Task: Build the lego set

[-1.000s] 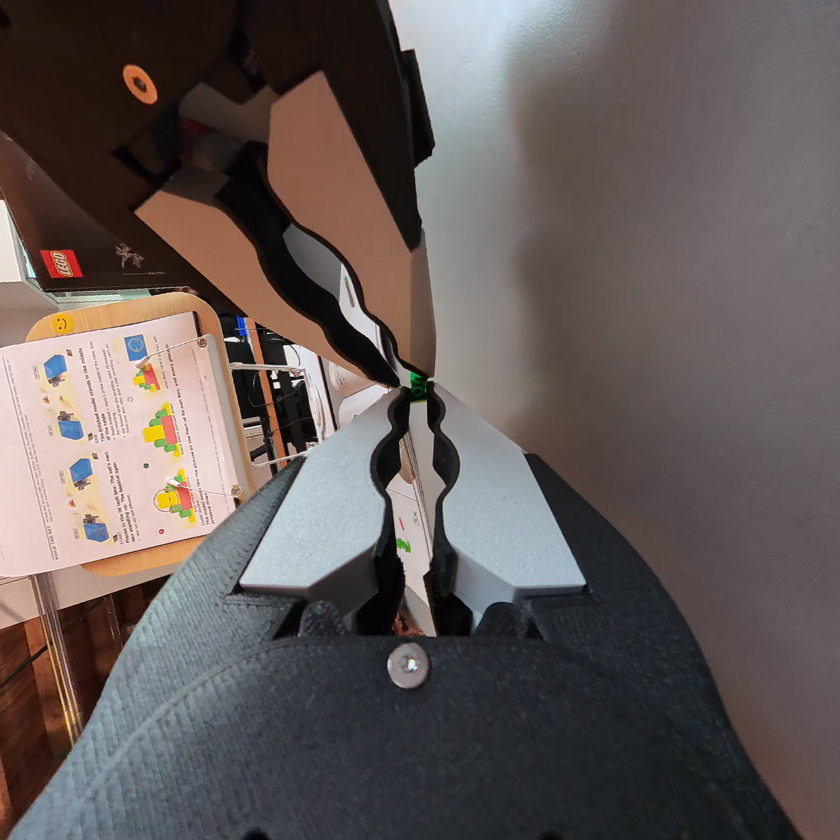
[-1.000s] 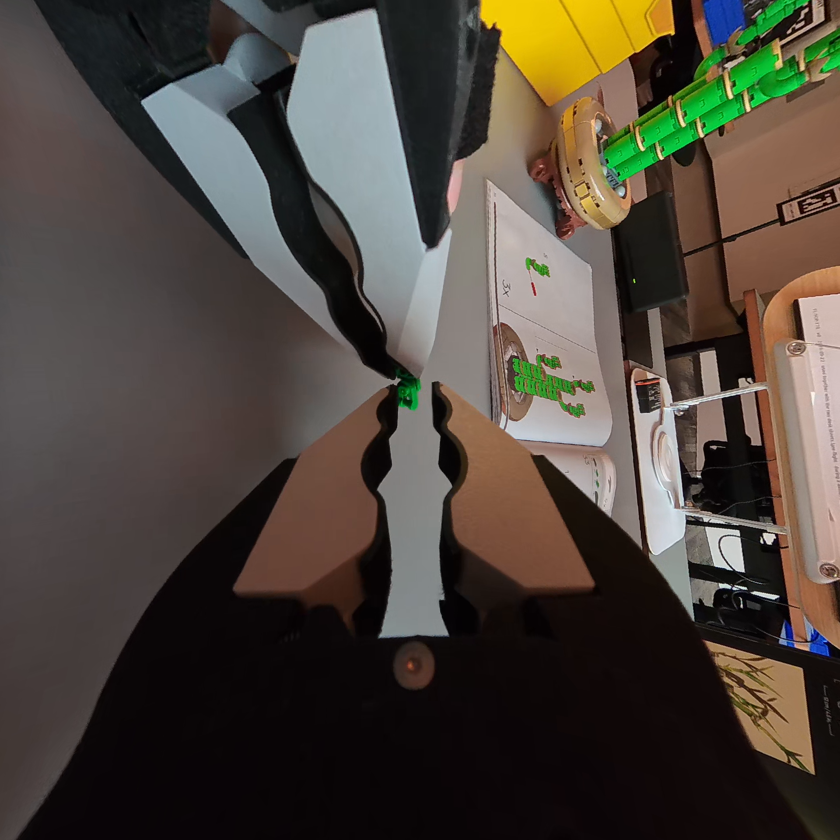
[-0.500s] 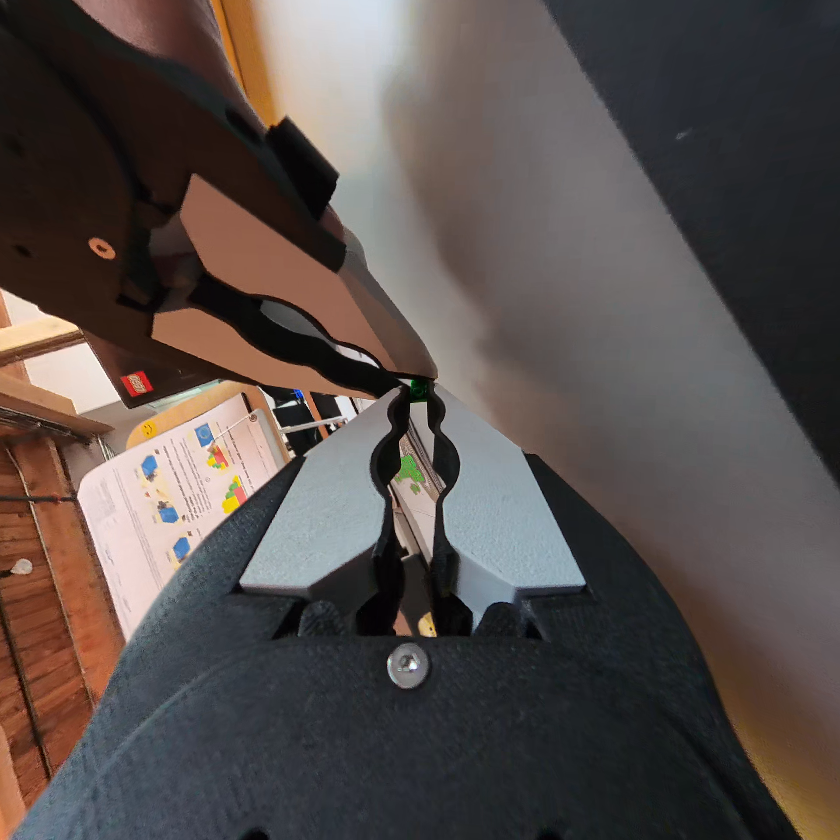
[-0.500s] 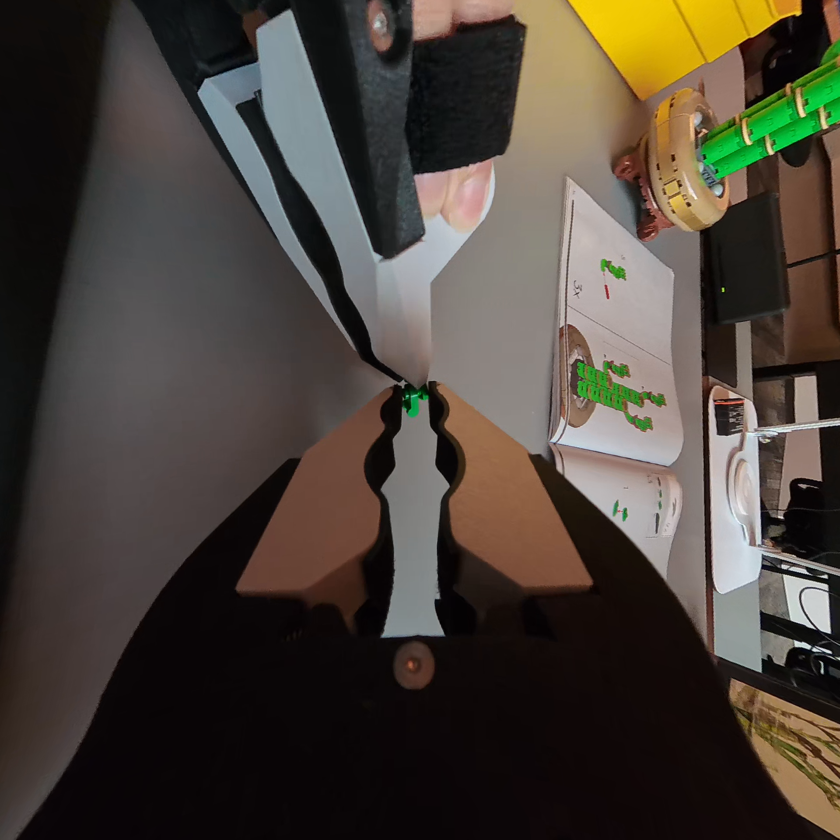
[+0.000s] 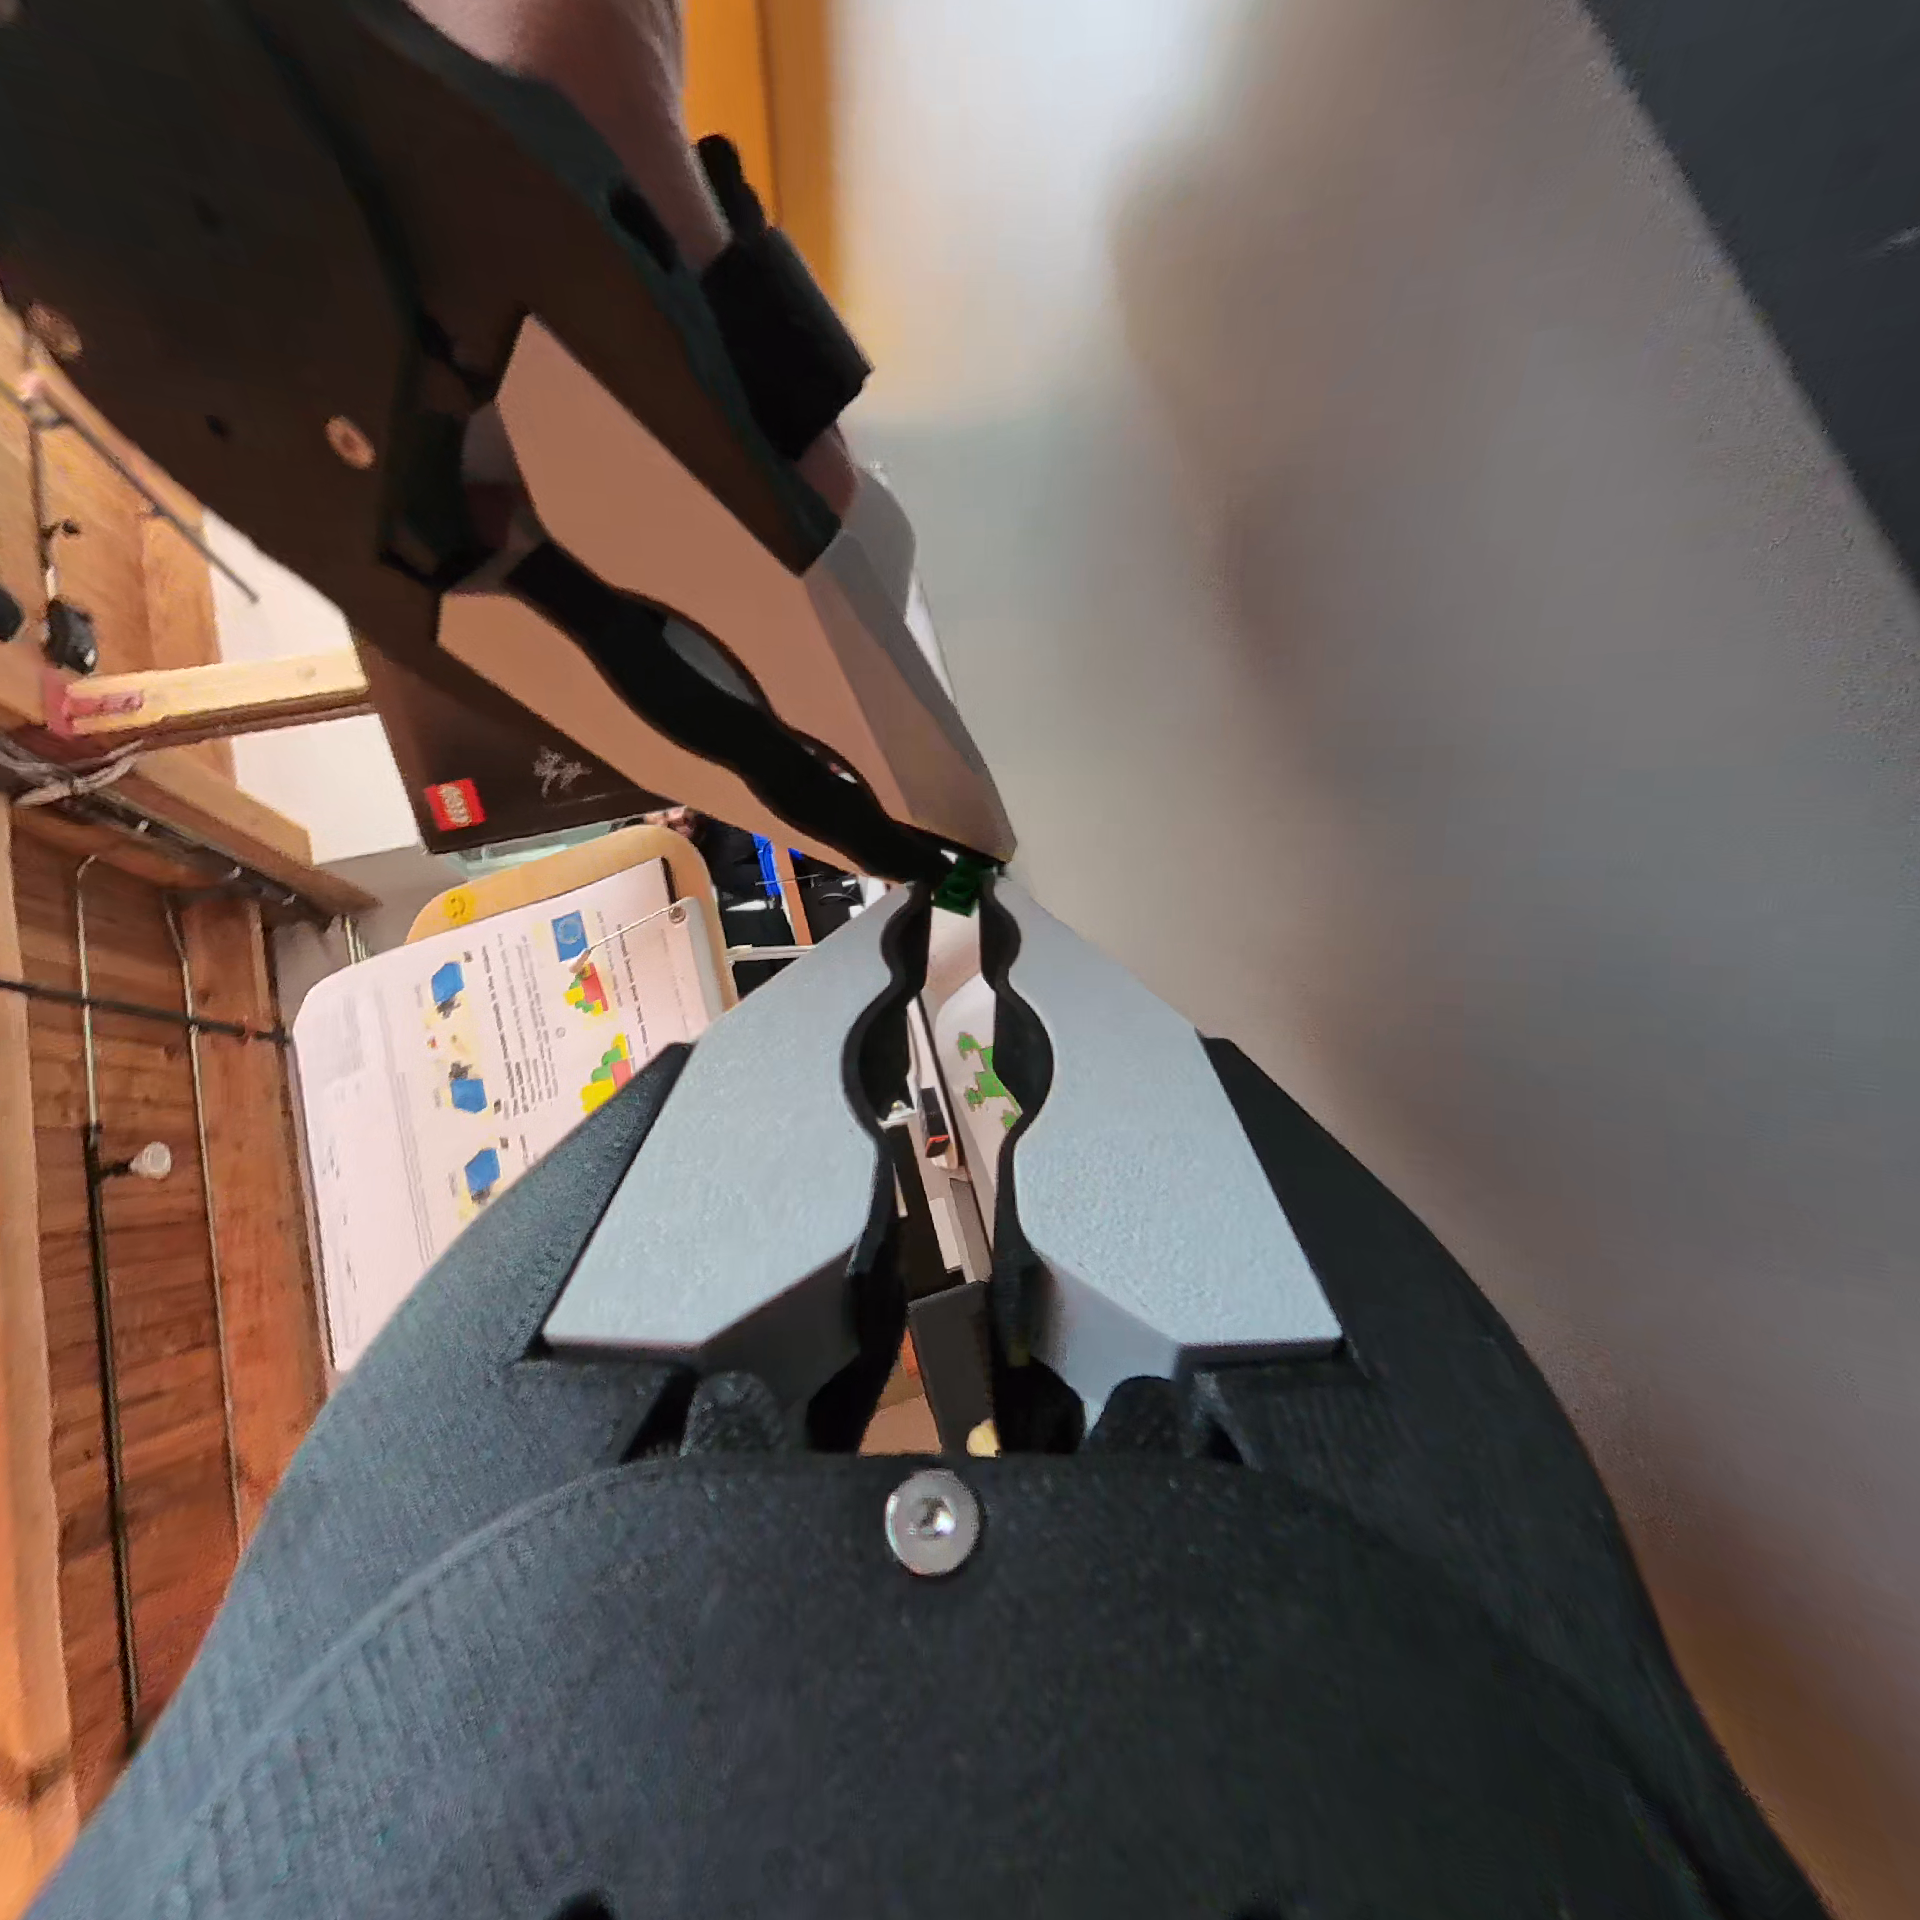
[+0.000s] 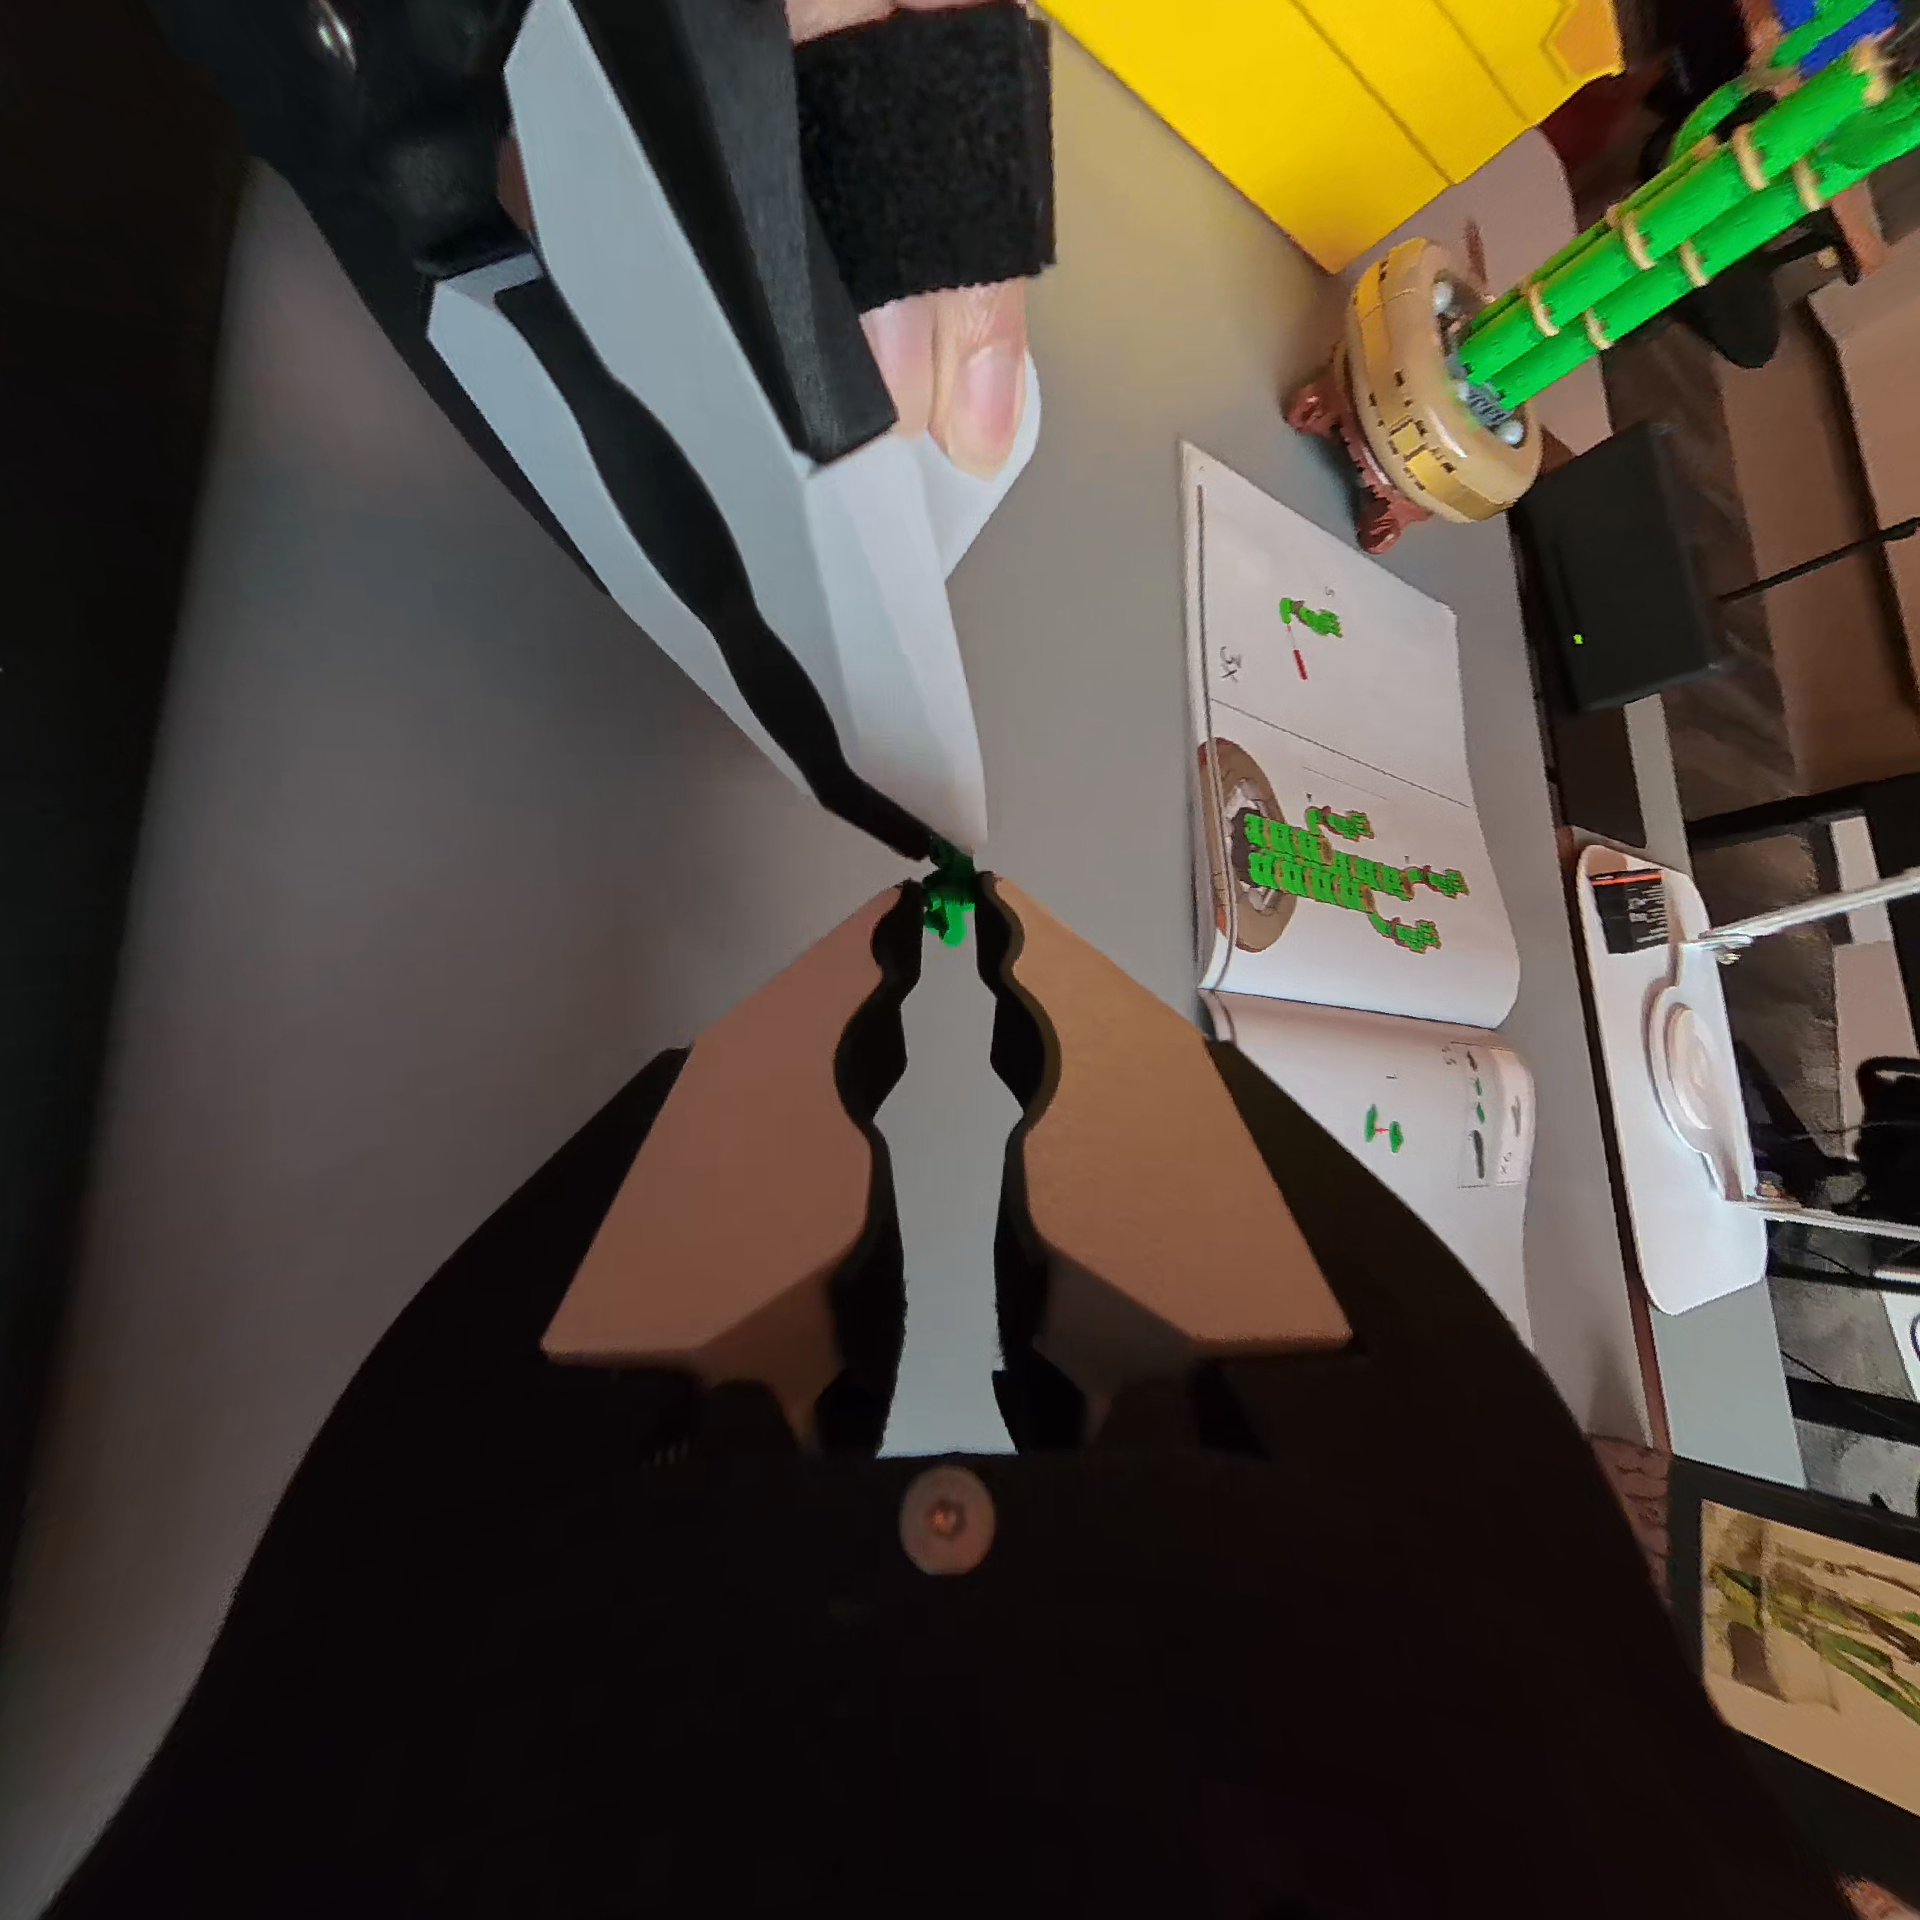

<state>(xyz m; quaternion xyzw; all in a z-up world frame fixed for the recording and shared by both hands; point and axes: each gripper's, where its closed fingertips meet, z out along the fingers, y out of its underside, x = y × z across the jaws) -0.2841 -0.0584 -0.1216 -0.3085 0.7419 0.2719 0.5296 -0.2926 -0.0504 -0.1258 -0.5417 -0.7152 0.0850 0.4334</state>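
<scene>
Jaws of my left gripper (image 5: 956,896) and my right gripper (image 6: 948,902) meet tip to tip above the grey worktop (image 6: 416,831), both nearly closed on the same tiny green lego piece (image 6: 948,902). From the left wrist view that piece (image 5: 956,891) is only a dark green speck pinched at the very tips of my grey fingers (image 5: 1101,1049), with the tan fingers (image 5: 727,665) of the other gripper coming in from above. From the right wrist view it seems to be two small green bits pressed together, though they are too small for me to tell where one ends.

I judge this to be a joining step: pushing one small part onto another in mid-air. To do it well I should keep both grips firm at the tips, line the two parts up along one axis, and press straight, without twisting, since so small a piece could pop out sideways.

Off to the side the open instruction booklet (image 6: 1340,790) lies flat on the worktop, and beyond it stands the built green stalk model on its round tan base (image 6: 1434,384), where I suppose this piece belongs.
</scene>
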